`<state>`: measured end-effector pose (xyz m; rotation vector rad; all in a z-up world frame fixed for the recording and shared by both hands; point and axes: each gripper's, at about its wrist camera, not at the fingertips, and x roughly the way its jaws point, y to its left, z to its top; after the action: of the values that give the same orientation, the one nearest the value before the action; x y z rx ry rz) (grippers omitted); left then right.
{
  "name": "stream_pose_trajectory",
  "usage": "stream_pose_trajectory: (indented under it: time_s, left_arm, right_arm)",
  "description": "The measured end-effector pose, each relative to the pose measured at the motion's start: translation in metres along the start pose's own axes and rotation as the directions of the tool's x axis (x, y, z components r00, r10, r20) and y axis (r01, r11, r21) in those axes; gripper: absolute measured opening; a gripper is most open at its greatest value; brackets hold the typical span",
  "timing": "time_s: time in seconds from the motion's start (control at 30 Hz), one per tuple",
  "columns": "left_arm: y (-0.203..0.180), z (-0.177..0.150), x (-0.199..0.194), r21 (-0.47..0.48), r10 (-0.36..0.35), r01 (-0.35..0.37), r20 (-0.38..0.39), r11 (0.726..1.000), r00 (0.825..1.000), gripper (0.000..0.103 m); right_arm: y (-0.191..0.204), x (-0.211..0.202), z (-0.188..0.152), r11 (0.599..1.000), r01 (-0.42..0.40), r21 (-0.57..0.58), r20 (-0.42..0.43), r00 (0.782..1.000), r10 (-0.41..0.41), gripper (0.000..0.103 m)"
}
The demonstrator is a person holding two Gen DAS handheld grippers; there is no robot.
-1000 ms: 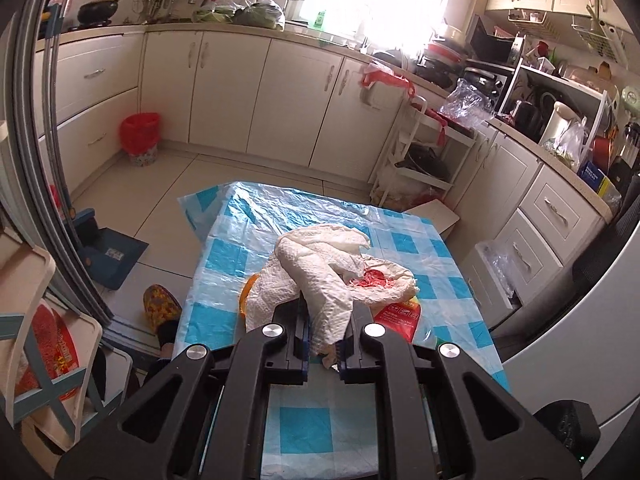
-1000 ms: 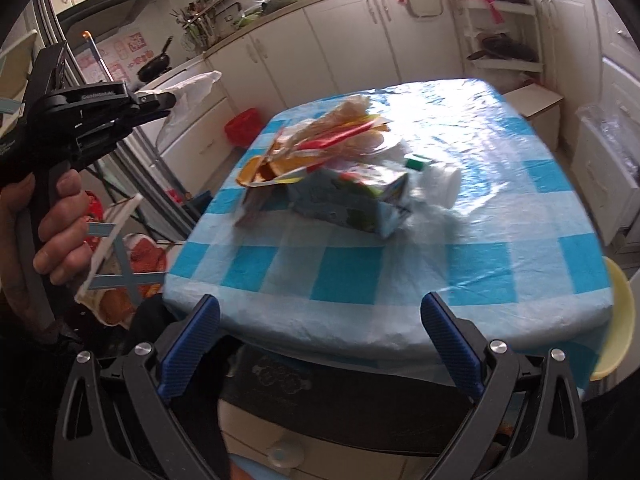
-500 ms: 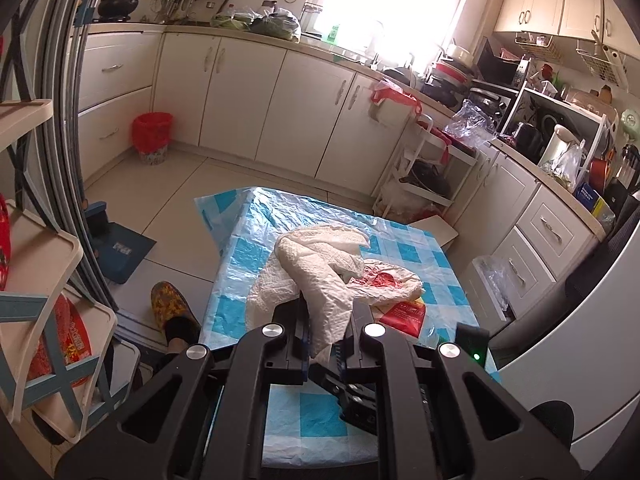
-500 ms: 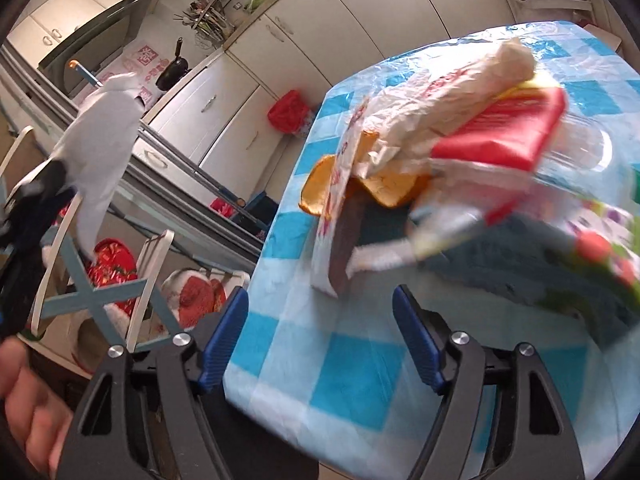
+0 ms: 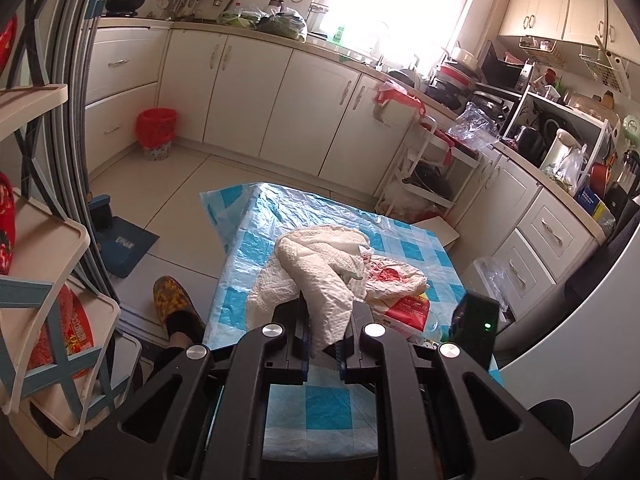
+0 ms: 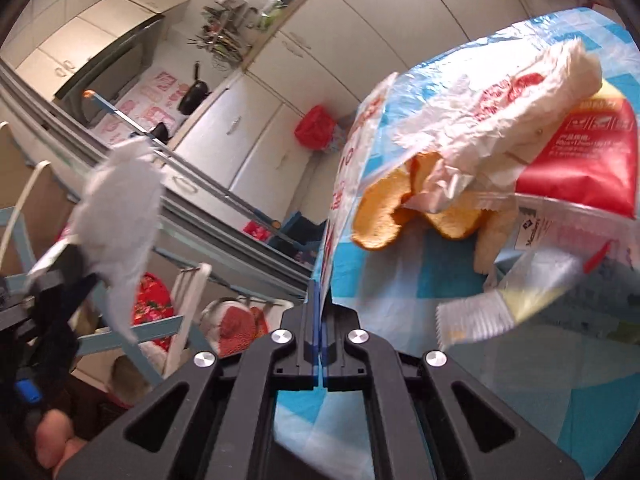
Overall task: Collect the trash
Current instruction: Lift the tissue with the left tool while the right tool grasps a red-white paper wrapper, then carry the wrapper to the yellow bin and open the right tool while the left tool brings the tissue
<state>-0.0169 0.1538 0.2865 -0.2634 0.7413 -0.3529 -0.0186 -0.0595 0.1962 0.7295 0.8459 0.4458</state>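
A paper towel (image 5: 320,280) was pinched in the left gripper (image 5: 323,344) above the table (image 5: 248,248). The right gripper (image 6: 321,316) had just been clamped on the tablecloth edge (image 6: 332,216) beside the trash (image 6: 480,152), so a pull could've dumped everything.

Both grippers are black plastic with round silver screws (image 5: 272,329) and thin blue fingers (image 6: 315,312). The person wears a yellow flowery slipper (image 5: 173,300) over a black sock (image 5: 182,326).
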Motion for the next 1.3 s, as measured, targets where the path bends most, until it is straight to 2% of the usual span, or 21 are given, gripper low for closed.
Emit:
stream_pose_trajectory:
  time_s: [0.17,0.33,0.5,0.67,0.77,0.87,1.03,1.13,1.2,1.3]
  left_arm:
    - [-0.010,-0.002,-0.009,0.022,-0.003,0.003,0.009,1.000,1.000,0.009]
    - [-0.032,-0.009,-0.012,0.060,-0.029,0.028,0.002,0.998,1.000,0.009]
    - [-0.063,-0.019,-0.010,0.097,-0.078,0.080,-0.026,0.992,0.997,0.009]
    - [-0.107,-0.037,0.001,0.156,-0.146,0.158,-0.084,0.975,0.986,0.009]
    - [-0.139,-0.049,0.009,0.197,-0.189,0.210,-0.122,0.958,0.974,0.009]
    - [-0.168,-0.058,0.015,0.231,-0.226,0.258,-0.155,0.938,0.962,0.009]
    - [-0.214,-0.069,0.025,0.278,-0.277,0.326,-0.202,0.903,0.939,0.009]
    - [-0.240,-0.074,0.034,0.296,-0.298,0.357,-0.228,0.886,0.927,0.009]
    - [-0.253,-0.078,0.042,0.304,-0.309,0.377,-0.247,0.875,0.918,0.009]
    - [-0.278,-0.085,0.051,0.320,-0.319,0.398,-0.272,0.860,0.908,0.009]
  right_arm:
    - [0.007,-0.032,-0.010,0.999,-0.031,-0.029,0.010,0.999,0.031,0.001]
    - [0.007,-0.073,-0.024,0.997,-0.007,-0.072,0.038,0.999,0.010,0.001]
    - [0.002,-0.120,-0.035,0.988,0.082,-0.132,0.106,0.992,-0.068,0.001]
    - [-0.013,-0.165,-0.041,0.968,0.204,-0.145,0.197,0.965,-0.174,0.001]
    - [-0.027,-0.193,-0.040,0.953,0.278,-0.120,0.253,0.937,-0.241,0.001]
    - [-0.043,-0.222,-0.037,0.933,0.351,-0.074,0.304,0.899,-0.315,0.001]
    - [-0.079,-0.269,-0.024,0.874,0.485,0.027,0.358,0.811,-0.462,0.001]
    - [-0.107,-0.286,-0.014,0.823,0.560,0.093,0.348,0.756,-0.554,0.001]
    - [-0.130,-0.293,-0.009,0.789,0.598,0.140,0.318,0.728,-0.607,0.001]
    - [-0.168,-0.296,-0.003,0.746,0.633,0.207,0.256,0.701,-0.665,0.001]
